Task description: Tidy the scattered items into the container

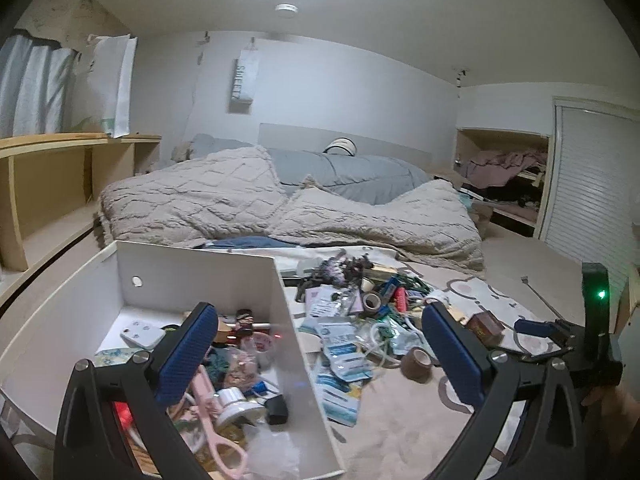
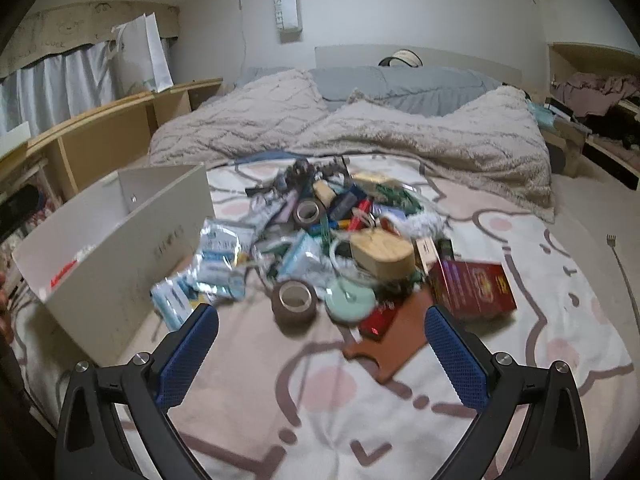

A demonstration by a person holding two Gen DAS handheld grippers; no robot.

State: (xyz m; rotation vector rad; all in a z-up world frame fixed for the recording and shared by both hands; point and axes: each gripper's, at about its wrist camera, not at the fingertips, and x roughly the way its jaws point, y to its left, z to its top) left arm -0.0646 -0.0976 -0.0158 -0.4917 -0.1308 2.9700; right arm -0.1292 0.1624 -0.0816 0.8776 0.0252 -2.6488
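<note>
Both tools gape wide, holding nothing: left tool over the container, right tool facing the pile. I'd guess the near tape roll is next.

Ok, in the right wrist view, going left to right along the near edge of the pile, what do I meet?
White container → blue-and-white packets → brown tape roll → mint round lid → dark red box → back scratcher.

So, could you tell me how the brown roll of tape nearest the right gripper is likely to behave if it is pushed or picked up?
The brown roll of tape lies flat, hole up, so a push would probably slide it across the blanket rather than roll it. It looks rigid, so one finger inside the hole should grip well. If tipped on edge, it could roll.
</note>
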